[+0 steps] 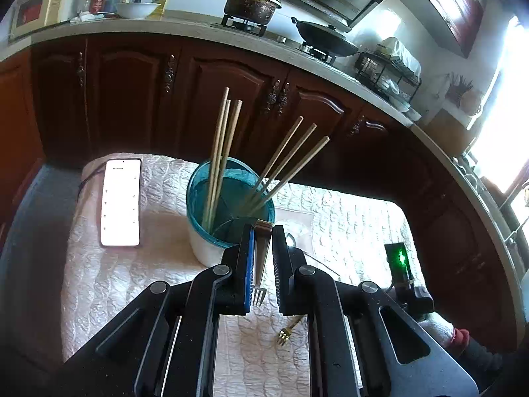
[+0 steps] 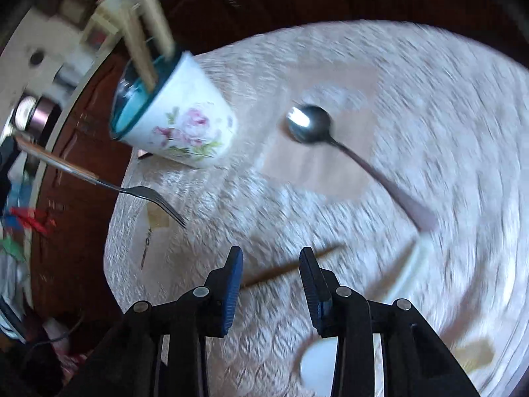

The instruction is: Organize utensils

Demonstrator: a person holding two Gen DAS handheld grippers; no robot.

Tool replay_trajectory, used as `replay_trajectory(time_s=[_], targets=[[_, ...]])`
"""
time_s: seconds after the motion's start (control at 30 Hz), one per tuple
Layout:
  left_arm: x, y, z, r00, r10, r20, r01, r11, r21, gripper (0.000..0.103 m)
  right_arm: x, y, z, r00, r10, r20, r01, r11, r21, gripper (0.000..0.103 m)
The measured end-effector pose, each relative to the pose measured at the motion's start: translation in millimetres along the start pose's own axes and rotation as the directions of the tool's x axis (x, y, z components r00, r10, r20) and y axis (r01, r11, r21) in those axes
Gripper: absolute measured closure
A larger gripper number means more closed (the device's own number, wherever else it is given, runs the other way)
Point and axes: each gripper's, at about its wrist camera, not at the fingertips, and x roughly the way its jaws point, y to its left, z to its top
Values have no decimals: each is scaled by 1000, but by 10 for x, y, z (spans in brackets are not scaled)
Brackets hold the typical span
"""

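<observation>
Tablecloth (image 1: 132, 281): fork (image 1: 261, 258) btwn L gripper (image 1: 263, 231) jaws.

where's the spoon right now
In the right wrist view the spoon lies flat on the quilted cloth, right of the floral cup, beyond the open right gripper.

White quilted tabletop (image 1: 139, 284), floral cup (image 1: 205, 244), phone (image 1: 120, 201), spoon (image 2: 309, 124), gold fork (image 1: 287, 330).
</observation>
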Motion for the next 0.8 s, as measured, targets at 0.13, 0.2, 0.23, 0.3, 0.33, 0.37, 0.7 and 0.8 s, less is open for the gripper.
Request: replay_trajectory(time_s=[0.13, 0.2, 0.23, 0.3, 0.33, 0.37, 0.7, 0.8], targets=[[-26, 8, -12, 1000, 13, 3, -13, 1000, 4, 94, 183, -206, -41, 1000, -11, -24, 13, 992, 125, 72], [-46, 11, -15, 1000, 20, 4, -20, 1000, 6, 94, 223, -228, 6, 1000, 6, 4, -6, 986, 167, 72], [-55, 13, -13, 1000, 24, 5, -24, 1000, 6, 94, 239, -221, 44, 1000, 3, 16, -6, 986, 166, 73], [-76, 23, -10, 1000, 30, 7, -30, 1000, 5, 94, 284, -173, 121, 999, -12, 31, 7, 990, 144, 89], [-98, 26, -9, 999, 33, 9, -33, 999, 5, 94, 313, -150, 135, 1000, -12, 29, 8, 992, 128, 95], [-114, 28, -8, 999, 35, 11, -35, 999, 6, 94, 324, -109, 153, 999, -13, 31, 9, 994, 108, 99], [-350, 82, 64, 997, 56, 58, -56, 998, 5, 94, -25, 389, 167, 996, -41, 76, 47, 996, -74, 103], [-378, 82, 43, 997, 55, 60, -56, 998, 6, 94, 92, 270, 180, 997, -71, 39, 71, 997, -5, 97]])
